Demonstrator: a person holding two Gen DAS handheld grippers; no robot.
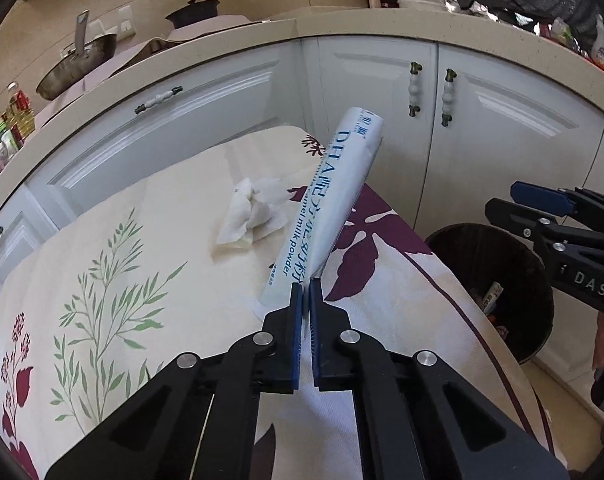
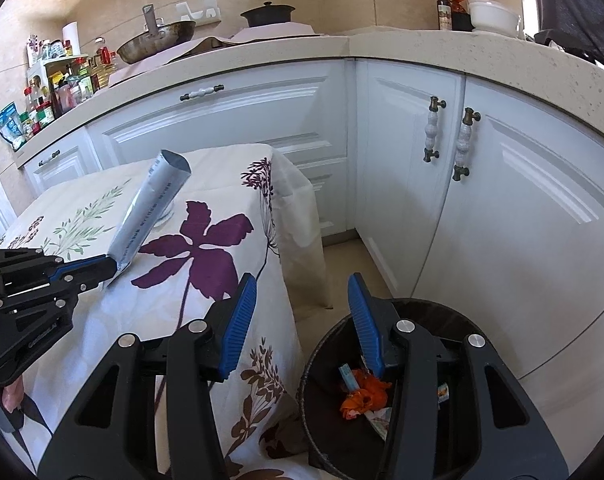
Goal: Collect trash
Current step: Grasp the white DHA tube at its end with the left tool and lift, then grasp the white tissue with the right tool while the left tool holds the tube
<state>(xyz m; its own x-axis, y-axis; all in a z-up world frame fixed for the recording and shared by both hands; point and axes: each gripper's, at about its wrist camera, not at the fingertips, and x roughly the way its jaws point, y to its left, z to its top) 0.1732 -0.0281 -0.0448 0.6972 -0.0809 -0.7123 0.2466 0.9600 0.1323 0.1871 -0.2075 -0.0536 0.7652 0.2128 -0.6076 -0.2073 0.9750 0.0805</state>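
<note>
My left gripper point(image 1: 306, 286) is shut on the near end of a long white milk powder sachet point(image 1: 334, 196) with blue lettering, which tilts up and away over the table. In the right wrist view the left gripper point(image 2: 111, 266) pinches that sachet point(image 2: 149, 208) at the left. A crumpled white tissue point(image 1: 253, 212) lies on the floral tablecloth point(image 1: 141, 220) just left of the sachet. My right gripper point(image 2: 302, 292) is open and empty, hovering between the table edge and the dark trash bin point(image 2: 318, 360). In the left wrist view that right gripper point(image 1: 542, 200) hangs above the bin point(image 1: 534, 280).
The bin holds orange and printed wrappers point(image 2: 362, 392). White cabinet doors point(image 2: 502, 200) and a stone counter point(image 2: 422, 48) curve behind the table, carrying a wok point(image 2: 157, 40), a black pot point(image 2: 267, 14), bottles and bowls. Beige floor point(image 2: 342, 256) shows between table and cabinets.
</note>
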